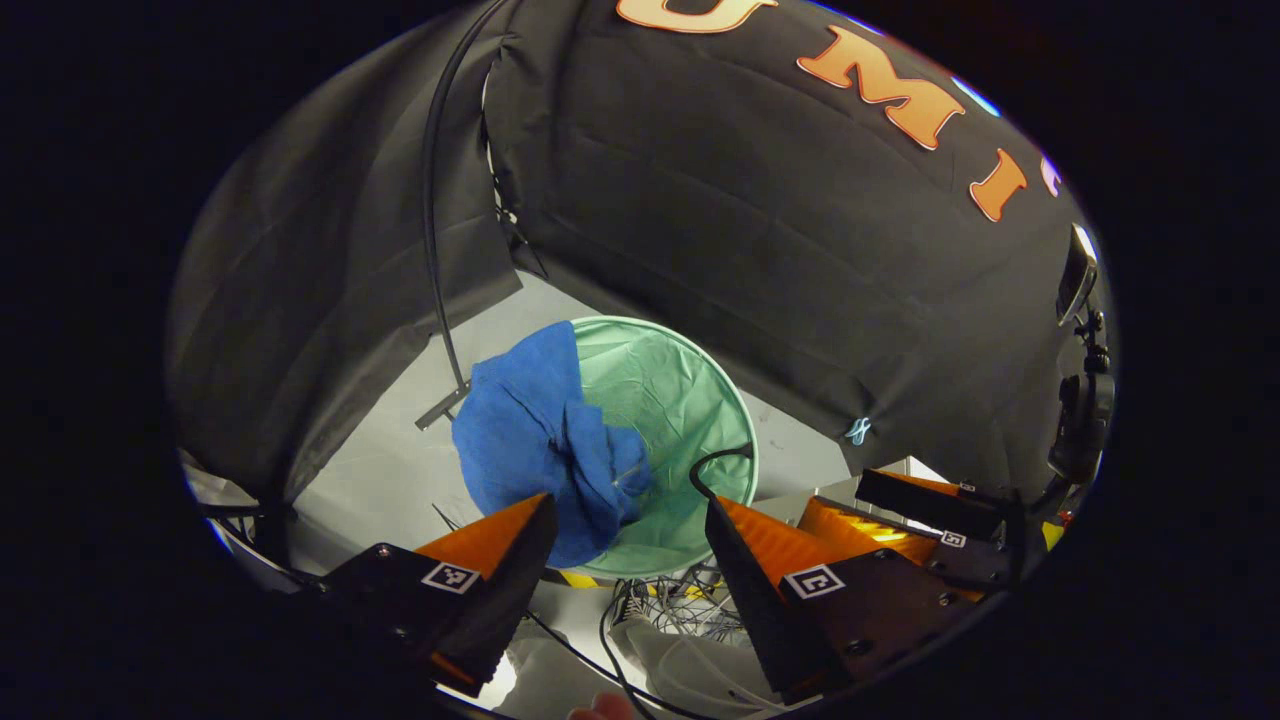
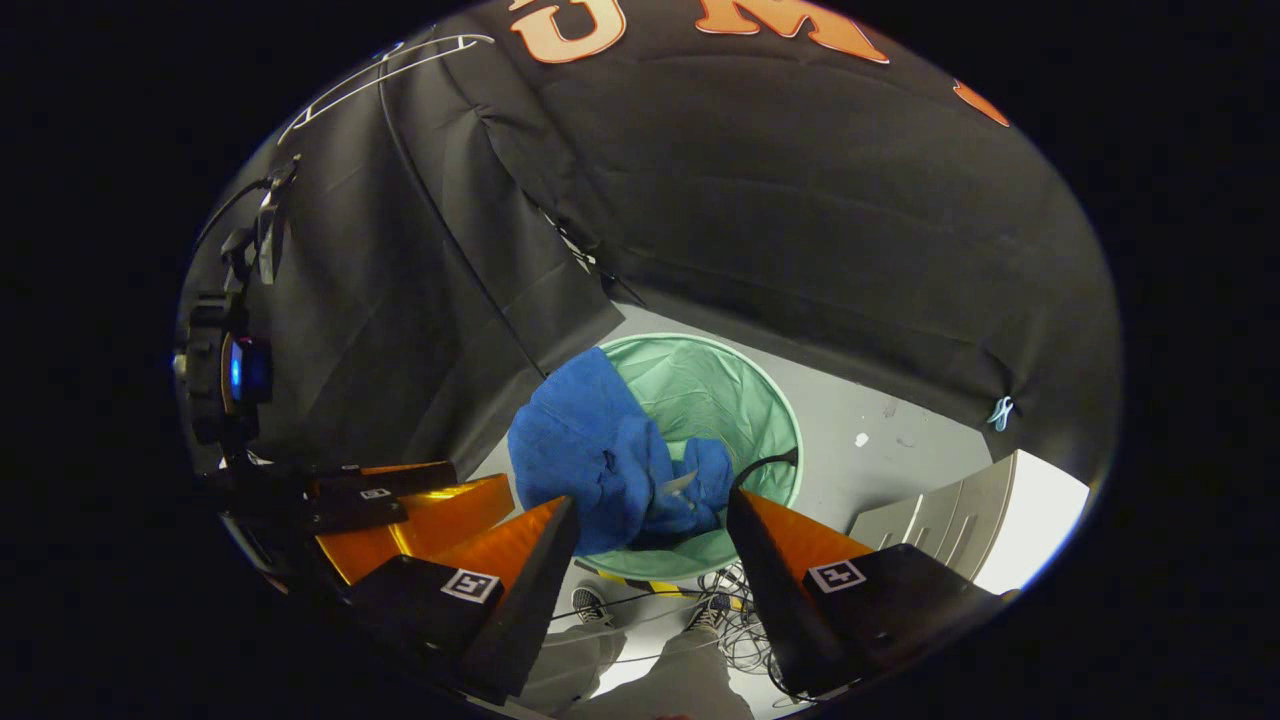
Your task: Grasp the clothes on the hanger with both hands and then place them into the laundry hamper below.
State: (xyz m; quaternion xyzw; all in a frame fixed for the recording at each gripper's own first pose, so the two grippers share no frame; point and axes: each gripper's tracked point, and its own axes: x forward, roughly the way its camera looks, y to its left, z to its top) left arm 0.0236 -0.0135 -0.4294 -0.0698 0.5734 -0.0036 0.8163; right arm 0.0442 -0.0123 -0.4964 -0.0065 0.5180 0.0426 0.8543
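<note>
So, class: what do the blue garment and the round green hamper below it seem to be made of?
The blue garment looks like soft, matte, fleecy or terry-like cloth: it slumps in thick folds over the rim with a nubbly surface. The round green hamper looks like thin, faintly shiny synthetic fabric, probably nylon or polyester: fine crinkles, with a rim that keeps a taut circle.

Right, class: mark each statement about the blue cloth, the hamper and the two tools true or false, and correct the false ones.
1. The blue cloth drapes over the hamper's rim. True.
2. The laundry hamper is red. False: it is green.
3. The left tool is shut on the cloth. False: its fingers are spread, holding nothing.
4. The right tool is open. True.
5. The hamper stands on a pale floor. True.
</note>
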